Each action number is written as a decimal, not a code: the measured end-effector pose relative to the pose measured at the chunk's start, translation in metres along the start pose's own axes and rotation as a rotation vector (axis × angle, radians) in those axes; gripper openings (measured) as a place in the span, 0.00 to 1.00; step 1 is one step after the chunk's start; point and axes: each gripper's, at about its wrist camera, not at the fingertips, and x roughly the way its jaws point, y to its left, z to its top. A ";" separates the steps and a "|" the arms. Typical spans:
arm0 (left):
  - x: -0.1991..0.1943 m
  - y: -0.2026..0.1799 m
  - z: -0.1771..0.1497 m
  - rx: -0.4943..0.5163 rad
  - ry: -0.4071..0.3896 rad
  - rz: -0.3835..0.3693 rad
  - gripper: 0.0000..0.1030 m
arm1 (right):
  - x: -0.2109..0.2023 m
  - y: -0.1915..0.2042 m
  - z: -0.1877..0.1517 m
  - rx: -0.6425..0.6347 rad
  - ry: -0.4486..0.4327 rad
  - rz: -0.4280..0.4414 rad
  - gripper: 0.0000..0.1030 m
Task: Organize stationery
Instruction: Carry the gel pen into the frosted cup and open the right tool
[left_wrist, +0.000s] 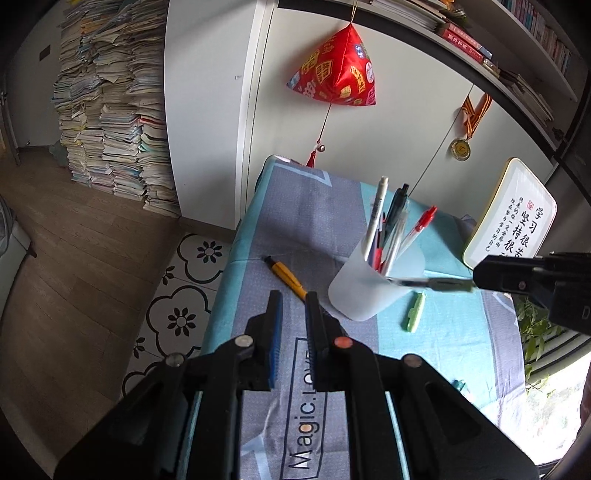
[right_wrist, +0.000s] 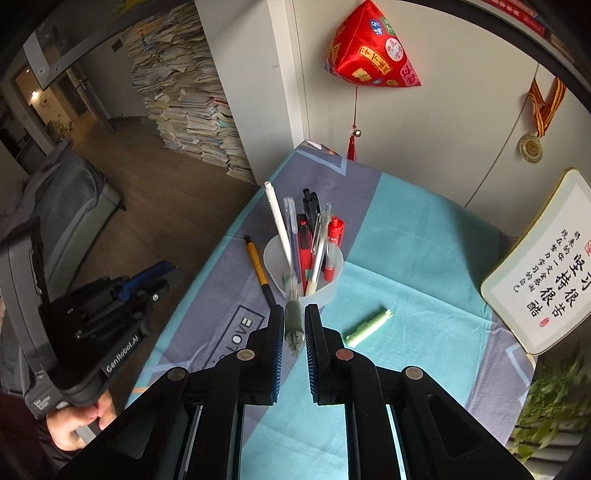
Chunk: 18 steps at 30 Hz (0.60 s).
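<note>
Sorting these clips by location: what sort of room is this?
Probably a home study: tall stacks of books and papers on the wooden floor, shelves of books overhead, and a medal hanging on the cabinet behind the cloth-covered table.

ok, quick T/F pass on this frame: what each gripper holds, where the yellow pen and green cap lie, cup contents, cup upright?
1. The right gripper is shut on a clear pen with a grey-green grip. True.
2. The left gripper holds the yellow pen with black ends. False: it is shut on nothing, and that pen lies on the cloth.
3. The frosted white plastic cup is empty. False: it holds several pens.
4. The pale green cap lies on the blue-grey tablecloth. True.
5. The cup has tipped over. False: upright.
</note>
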 end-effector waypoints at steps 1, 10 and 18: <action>0.003 0.002 -0.002 -0.002 0.009 0.000 0.11 | 0.003 0.001 0.001 0.005 -0.002 0.000 0.12; 0.046 0.009 -0.013 -0.021 0.099 0.029 0.29 | -0.003 -0.001 -0.003 0.057 -0.090 0.018 0.12; 0.107 0.017 -0.010 -0.173 0.194 0.118 0.38 | -0.034 -0.007 -0.033 0.066 -0.172 0.055 0.12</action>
